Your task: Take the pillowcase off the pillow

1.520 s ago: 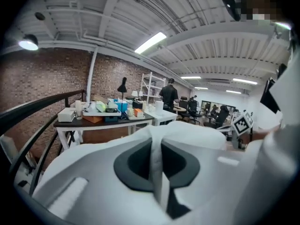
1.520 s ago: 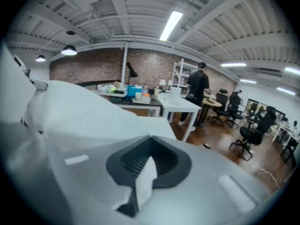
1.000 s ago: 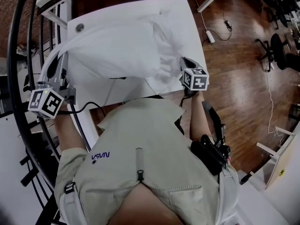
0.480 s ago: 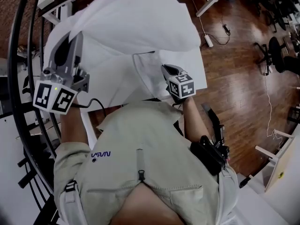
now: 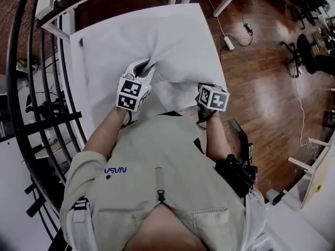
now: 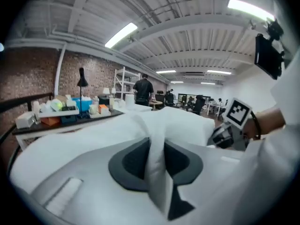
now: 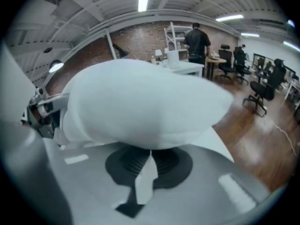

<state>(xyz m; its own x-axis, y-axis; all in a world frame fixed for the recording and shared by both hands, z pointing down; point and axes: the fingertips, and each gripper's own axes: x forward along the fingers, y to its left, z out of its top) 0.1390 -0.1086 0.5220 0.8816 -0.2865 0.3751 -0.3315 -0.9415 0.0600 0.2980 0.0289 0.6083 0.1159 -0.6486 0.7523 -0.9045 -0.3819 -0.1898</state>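
Now the left tool is pinching a pillowcase fold, jaws just easing apart; the right tool is gripping another.

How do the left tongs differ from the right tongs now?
The left tongs hold a thick fold of the pillowcase, and their jaws have just been opening; the right tongs pinch a thin slip, shut tight. The left tongs reach further over it than the right tongs. Both grip white cloth.
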